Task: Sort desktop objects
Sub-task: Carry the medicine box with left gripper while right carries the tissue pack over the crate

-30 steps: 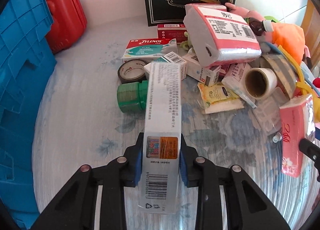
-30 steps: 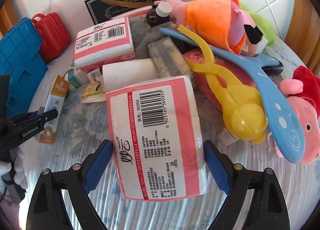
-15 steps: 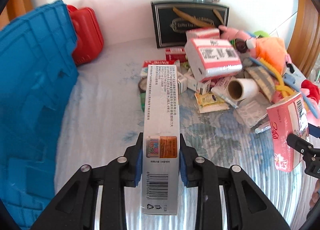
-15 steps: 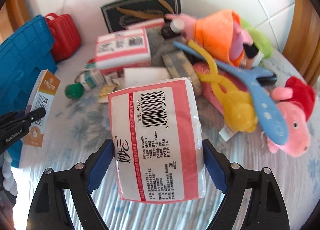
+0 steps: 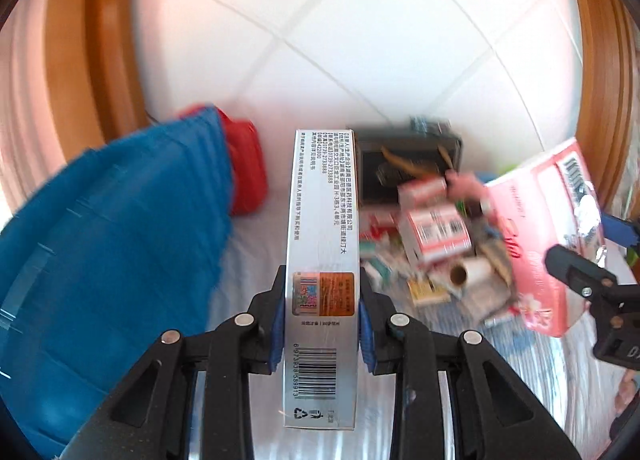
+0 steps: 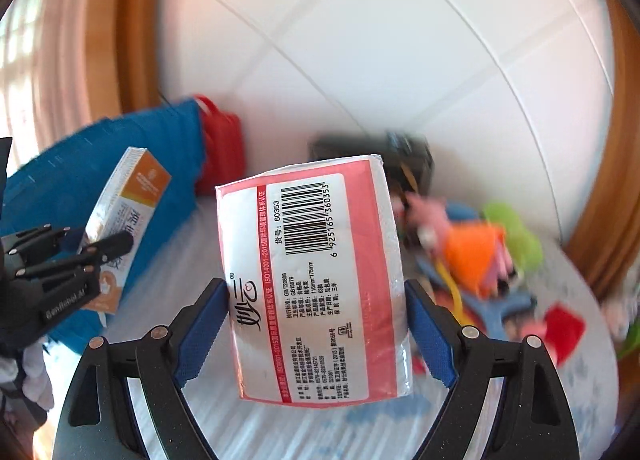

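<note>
The left gripper (image 5: 320,316) has its fingers squeezed tight on the two long sides of a thin white box (image 5: 320,260). The box sticks straight out ahead, up in the air above the bench (image 5: 256,244). On its top face there is an orange square sticker, a black bar code near the end closest to the camera, and lines of small Chinese writing further up. From the right wrist view the same box shows an orange end and big grey letters.

The right gripper (image 6: 316,324) has its fingers spread wide, and the blue pads press on both sides of a soft tissue pack (image 6: 316,280). The pack is pink and white and is also up in the air. Its label shows a bar code, the number 60353, the long number 6 925165 360353, and "ISO14001-2015" in a red stripe. From the left wrist view its pink side has curly writing that is too blurry to read.

Both grippers point a bit downward, side by side.

A blue crate (image 5: 112,260) sits along the left edge of the bench, with a red case (image 5: 248,168) behind it. A black bag (image 5: 408,164) stands at the back edge. A blurry pile of boxes and toys (image 6: 480,256) lies on the right side.
</note>
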